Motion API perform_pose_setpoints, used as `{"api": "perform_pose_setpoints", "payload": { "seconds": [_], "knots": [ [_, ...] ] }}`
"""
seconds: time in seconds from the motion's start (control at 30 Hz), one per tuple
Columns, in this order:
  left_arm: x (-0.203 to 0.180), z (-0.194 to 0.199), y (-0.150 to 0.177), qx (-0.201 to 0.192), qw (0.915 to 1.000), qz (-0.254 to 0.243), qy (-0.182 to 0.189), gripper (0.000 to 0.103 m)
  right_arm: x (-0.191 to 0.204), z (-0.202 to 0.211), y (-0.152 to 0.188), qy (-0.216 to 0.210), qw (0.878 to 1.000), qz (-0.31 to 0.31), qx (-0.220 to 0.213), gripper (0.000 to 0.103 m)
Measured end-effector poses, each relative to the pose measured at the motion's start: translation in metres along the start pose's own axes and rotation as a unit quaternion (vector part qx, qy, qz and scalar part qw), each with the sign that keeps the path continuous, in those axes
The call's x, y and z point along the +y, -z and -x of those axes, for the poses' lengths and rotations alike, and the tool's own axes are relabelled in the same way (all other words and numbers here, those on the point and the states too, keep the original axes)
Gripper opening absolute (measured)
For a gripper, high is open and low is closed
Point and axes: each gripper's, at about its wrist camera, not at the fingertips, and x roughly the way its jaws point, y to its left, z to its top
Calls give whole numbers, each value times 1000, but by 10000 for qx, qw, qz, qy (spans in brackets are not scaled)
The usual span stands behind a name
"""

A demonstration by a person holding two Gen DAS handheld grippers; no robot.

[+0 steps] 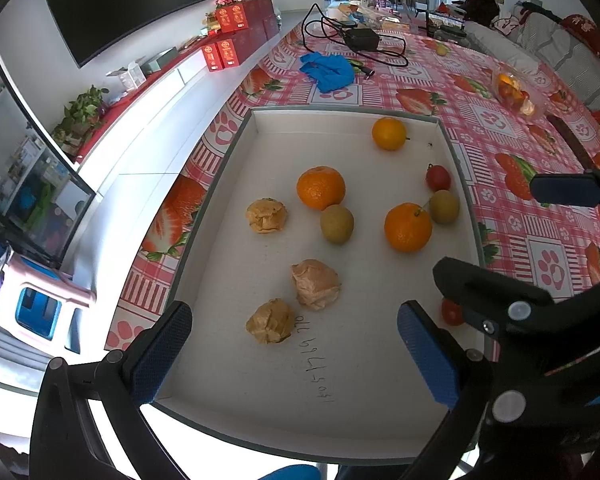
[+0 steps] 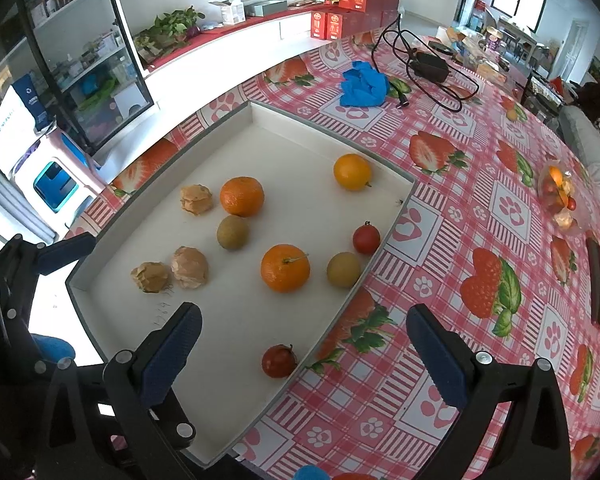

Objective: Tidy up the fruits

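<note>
A shallow white tray (image 1: 228,400) (image 2: 236,332) holds loose fruit. Three oranges lie in it: one mid-tray (image 1: 321,187) (image 2: 242,196), one with a stem (image 1: 407,227) (image 2: 285,268), and a yellower one (image 1: 389,133) (image 2: 352,171) at the far end. Two brownish-green kiwis (image 1: 337,224) (image 2: 232,232) (image 1: 444,206) (image 2: 343,269), two red tomatoes (image 1: 438,178) (image 2: 366,238) (image 2: 278,361) and three papery husked fruits (image 1: 267,215) (image 1: 315,284) (image 1: 271,321) are scattered among them. My left gripper (image 1: 294,354) hovers open over the near end. My right gripper (image 2: 304,350) stands open above the tray's right rim.
A clear bowl of fruit (image 1: 514,92) (image 2: 560,196) sits on the strawberry tablecloth (image 2: 460,240) to the far right. A blue cloth (image 1: 328,70) (image 2: 363,84) and a black adapter with cables (image 1: 362,40) (image 2: 430,66) lie beyond the tray. A dark bar (image 2: 596,284) lies at the right.
</note>
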Motion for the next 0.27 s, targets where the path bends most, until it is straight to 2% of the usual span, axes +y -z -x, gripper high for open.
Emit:
{"api": "perform_pose_setpoints", "payload": {
  "seconds": [0.27],
  "knots": [
    [1,3,1,-95,9999,-59,-38,103,2,2,0,-55,10000,-6,-32,103]
  ]
}}
